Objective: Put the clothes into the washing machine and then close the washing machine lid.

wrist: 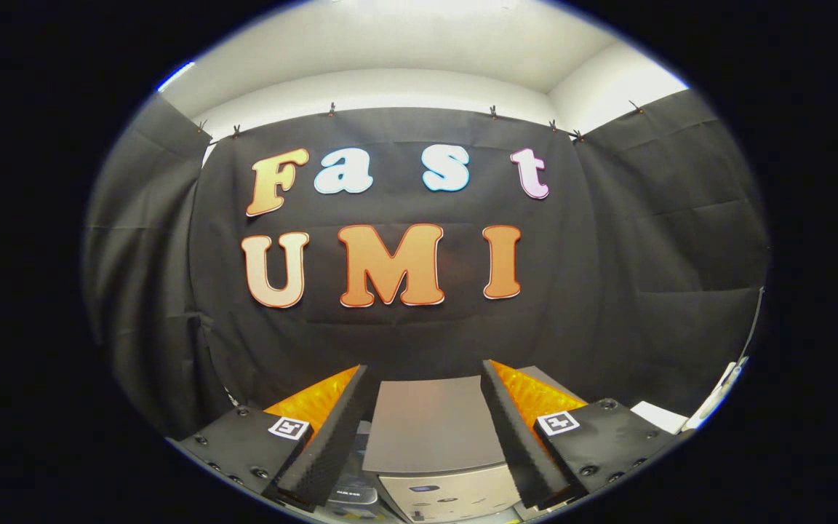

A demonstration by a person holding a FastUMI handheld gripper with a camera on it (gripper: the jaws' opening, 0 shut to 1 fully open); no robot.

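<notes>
**Gripper spread wide above the shut washing machine**

Hovering over the booth's lower end, the gripper (425, 407) has its two fingers (332, 444) spread wide apart, with nothing held between them. Each finger shows a dark ribbed pad on its inner face, orange backing behind it and a small square marker on its black mount. Between and just below the fingers sits the washing machine (448, 491), a small silver box seen from above. Its flat grey lid (430, 422) lies down and shut, and a strip of the front panel shows under the lid's edge. Beyond the machine hangs the black cloth wall (644, 255). Off beside the right finger lies something white (663, 416), too cut off to identify.
</notes>
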